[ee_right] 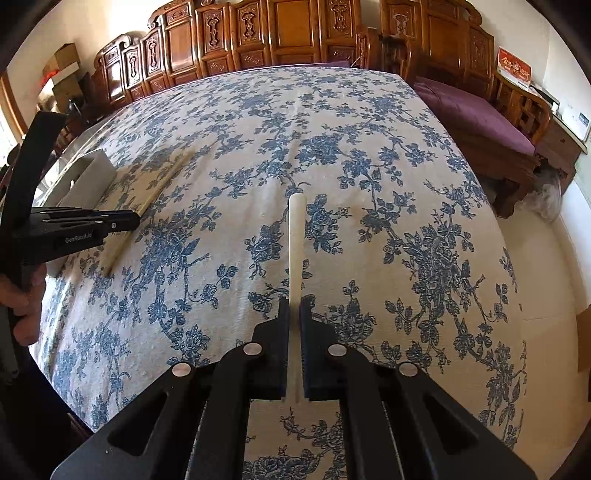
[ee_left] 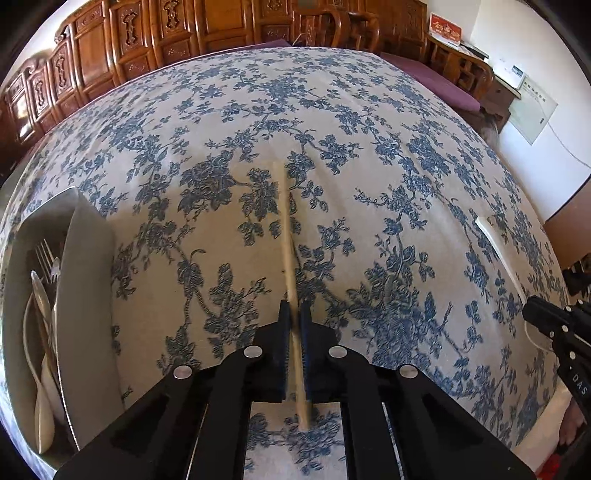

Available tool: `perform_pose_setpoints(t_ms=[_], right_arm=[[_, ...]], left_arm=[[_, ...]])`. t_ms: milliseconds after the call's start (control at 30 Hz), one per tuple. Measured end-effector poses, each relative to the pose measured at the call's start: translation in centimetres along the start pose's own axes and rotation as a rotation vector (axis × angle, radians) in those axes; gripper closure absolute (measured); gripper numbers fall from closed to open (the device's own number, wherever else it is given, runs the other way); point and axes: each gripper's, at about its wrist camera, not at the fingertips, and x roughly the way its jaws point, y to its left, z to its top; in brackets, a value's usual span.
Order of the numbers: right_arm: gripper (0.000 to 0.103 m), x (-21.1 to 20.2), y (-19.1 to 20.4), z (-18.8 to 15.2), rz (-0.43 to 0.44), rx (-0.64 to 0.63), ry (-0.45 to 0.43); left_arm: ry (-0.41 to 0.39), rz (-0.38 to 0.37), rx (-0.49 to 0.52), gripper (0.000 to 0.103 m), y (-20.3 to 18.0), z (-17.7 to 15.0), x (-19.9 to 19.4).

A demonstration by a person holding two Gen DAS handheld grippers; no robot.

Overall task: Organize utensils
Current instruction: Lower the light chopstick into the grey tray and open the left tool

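My left gripper (ee_left: pixel 295 306) is shut on a pale wooden chopstick (ee_left: pixel 284 221). The stick runs forward from the jaws over the blue floral tablecloth (ee_left: pixel 369 129). My right gripper (ee_right: pixel 294 301) is shut on a white utensil handle (ee_right: pixel 296 236) that points away across the cloth. In the left wrist view the same white handle (ee_left: pixel 495 240) slants into the right gripper (ee_left: pixel 528 310) at the right edge. In the right wrist view the left gripper (ee_right: pixel 136 221) sits at the far left on the chopstick (ee_right: pixel 155 195). A grey utensil tray (ee_left: pixel 88 295) at the left holds forks, spoons and a white spoon.
The grey tray (ee_right: pixel 92 173) stands near the table's left edge. Carved wooden cabinets (ee_right: pixel 258 33) line the far side, and a wooden bench with a purple cushion (ee_right: pixel 476 114) stands to the right. A hand (ee_right: pixel 26 306) grips the left tool.
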Motion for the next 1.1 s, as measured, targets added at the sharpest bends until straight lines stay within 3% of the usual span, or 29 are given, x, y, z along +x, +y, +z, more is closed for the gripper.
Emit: perform_pose_setpoints(t_ms=[433,1100], right_arm=[[0.096,-0.1,1.8,0.1,0.018,-0.038,-0.001],[0.096,-1.9,11.6,0.0,0.088,-0.226,-0.026]], left_arm=[[-0.051,-0.034,-0.016,0.099,2.3,-1.5,-4.3],[-0.173,-0.001,-0.041,0.099,8.5,-4.3,-12.7]])
